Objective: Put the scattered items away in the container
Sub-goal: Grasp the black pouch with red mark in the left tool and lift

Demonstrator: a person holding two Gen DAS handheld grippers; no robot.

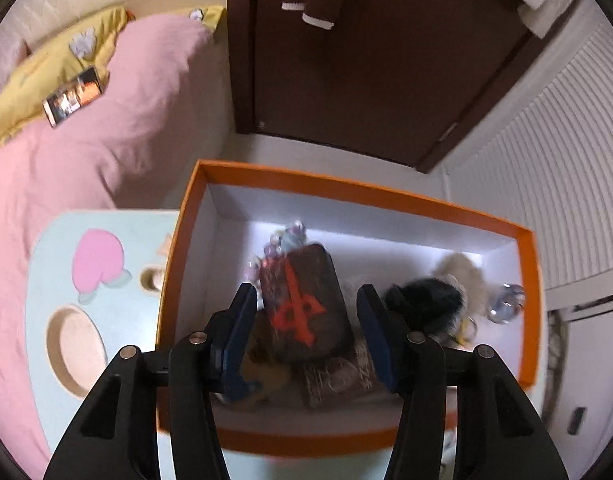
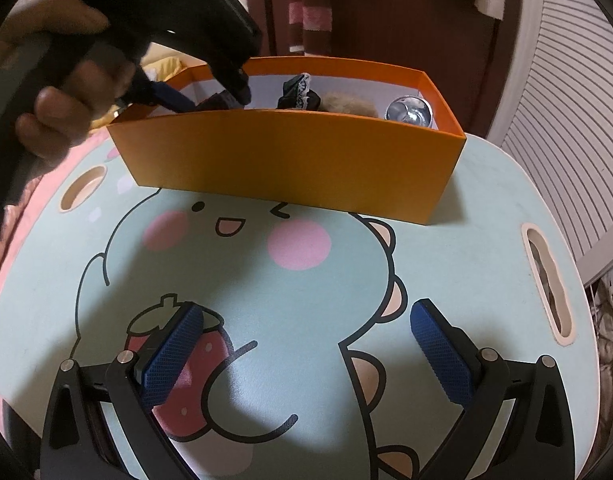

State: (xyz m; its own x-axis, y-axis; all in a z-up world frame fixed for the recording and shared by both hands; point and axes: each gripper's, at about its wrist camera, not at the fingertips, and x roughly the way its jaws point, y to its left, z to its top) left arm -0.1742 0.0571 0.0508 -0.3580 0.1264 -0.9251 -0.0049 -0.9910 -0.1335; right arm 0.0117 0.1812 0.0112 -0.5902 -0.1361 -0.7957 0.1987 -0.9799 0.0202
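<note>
The left gripper (image 1: 306, 320) hangs over the orange box (image 1: 526, 264), its jaws apart with a dark brown card case bearing a red emblem (image 1: 306, 304) lying loose between them on the box's contents, apparently just dropped. To its right sit a black scrunchie (image 1: 426, 300) and a fluffy pompom (image 1: 462, 268). The right gripper (image 2: 306, 356) gapes wide and empty above the cartoon lap table (image 2: 466, 260), which shows no stray items ahead. Next, the left should lift clear.
</note>
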